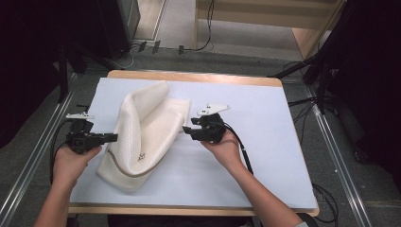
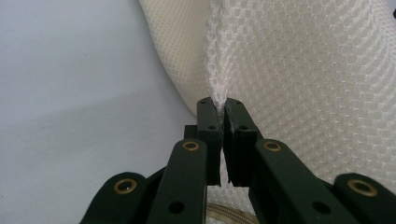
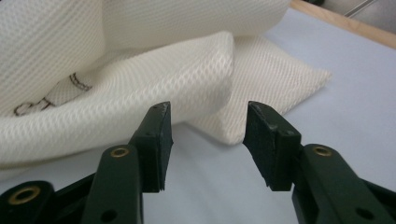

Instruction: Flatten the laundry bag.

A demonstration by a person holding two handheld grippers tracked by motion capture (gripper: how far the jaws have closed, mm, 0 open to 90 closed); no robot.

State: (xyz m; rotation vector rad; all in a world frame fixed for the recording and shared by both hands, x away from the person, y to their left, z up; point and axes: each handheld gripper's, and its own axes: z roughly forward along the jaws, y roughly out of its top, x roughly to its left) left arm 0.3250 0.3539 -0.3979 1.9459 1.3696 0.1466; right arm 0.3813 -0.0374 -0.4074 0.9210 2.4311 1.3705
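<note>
Fingers, left gripper (image 2: 219,109): pressed together on a pinched ridge of white mesh, seen in the left gripper view, with the cream mesh pillowcase (image 2: 299,74) rising behind the tips and pale blue table cover (image 2: 70,84) to one side. Fingers, right gripper (image 3: 208,123): standing apart with nothing between them in the right gripper view, aimed at a folded edge of the pillowcase (image 3: 140,93) lying just ahead on the cover; a small printed label shows on the cloth. High view: pillowcase (image 1: 142,132) lies crumpled mid-table on the blue cover (image 1: 265,118), part stood up in a fold, a tan zip band along its near end; left gripper (image 1: 111,138) at its left flank, right gripper (image 1: 187,130) just beside its right edge, each in a hand. Step judged in hand: one side secured, other side being sought. Next move calls for the right gripper to advance onto the near edge and close on one layer, then both spread the cloth flat.
</note>
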